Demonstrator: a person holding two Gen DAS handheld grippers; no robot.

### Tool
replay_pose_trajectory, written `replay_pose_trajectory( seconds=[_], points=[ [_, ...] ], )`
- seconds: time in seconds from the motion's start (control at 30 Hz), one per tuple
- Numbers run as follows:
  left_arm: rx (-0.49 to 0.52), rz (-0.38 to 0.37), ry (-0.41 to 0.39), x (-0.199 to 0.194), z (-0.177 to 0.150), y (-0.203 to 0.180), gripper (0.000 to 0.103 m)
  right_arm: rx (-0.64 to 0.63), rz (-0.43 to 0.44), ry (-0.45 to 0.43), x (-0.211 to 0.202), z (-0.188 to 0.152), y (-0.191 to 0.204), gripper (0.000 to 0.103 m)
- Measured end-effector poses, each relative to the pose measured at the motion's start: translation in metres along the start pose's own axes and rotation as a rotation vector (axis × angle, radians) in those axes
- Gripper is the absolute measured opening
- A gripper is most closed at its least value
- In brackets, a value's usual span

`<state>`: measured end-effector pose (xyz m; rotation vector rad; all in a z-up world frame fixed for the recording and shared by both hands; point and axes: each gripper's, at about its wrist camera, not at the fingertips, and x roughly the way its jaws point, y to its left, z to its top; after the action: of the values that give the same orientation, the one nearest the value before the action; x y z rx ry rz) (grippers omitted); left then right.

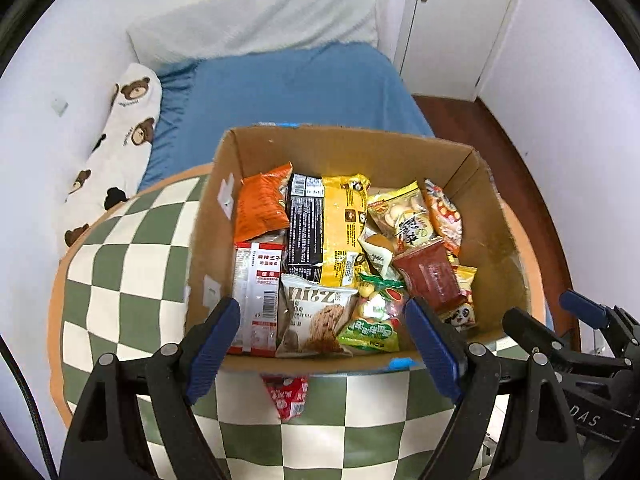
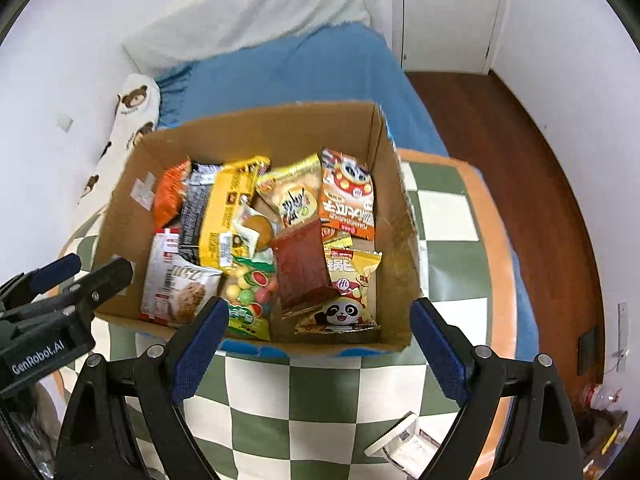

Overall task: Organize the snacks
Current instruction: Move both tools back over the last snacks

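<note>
"GenRobot.AI" on the left gripper (image 2: pixel 48 280) — "Hi" on the panda packet (image 2: pixel 348 292).

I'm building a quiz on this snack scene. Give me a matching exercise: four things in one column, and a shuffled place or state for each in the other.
Things:
1. orange packet
2. red packet
3. panda packet
4. left tongs

Places or states:
A. on the checkered cloth, outside the box
B. open, holding nothing
C. far left corner of the box
D. near right part of the box

Pairs: 1-C, 2-A, 3-D, 4-B
</note>
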<state>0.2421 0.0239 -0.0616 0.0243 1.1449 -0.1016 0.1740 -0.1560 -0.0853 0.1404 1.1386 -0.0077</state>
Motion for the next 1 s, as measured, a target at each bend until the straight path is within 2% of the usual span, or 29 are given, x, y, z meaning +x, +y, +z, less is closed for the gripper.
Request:
replay_pose_trajectory(
  seconds=[0.27,0.63,0.8,1.0],
  points=[
    [0.003,0.001,-0.117,-0.055,-0.028,0.000,0.085,-0.005,0.018,-0.098,-0.050,-0.024,0.008,0.094],
    [-0.006,-0.006,-0.185,-0.101,-0.063,-0.002,0.085,-0.012,0.030,-0.199,-0.107,-0.056,0.012,0.094],
    [-0.023,0.009,-0.161,-0.094,-0.076,0.001,0.085,0.004,0.047,-0.188,-0.108,-0.070,0.007,0.094],
    [-0.036,0.048,-0.009,-0.040,-0.111,-0.001,0.085,0.074,0.024,-0.044,-0.062,-0.099,-0.037,0.094]
  ],
)
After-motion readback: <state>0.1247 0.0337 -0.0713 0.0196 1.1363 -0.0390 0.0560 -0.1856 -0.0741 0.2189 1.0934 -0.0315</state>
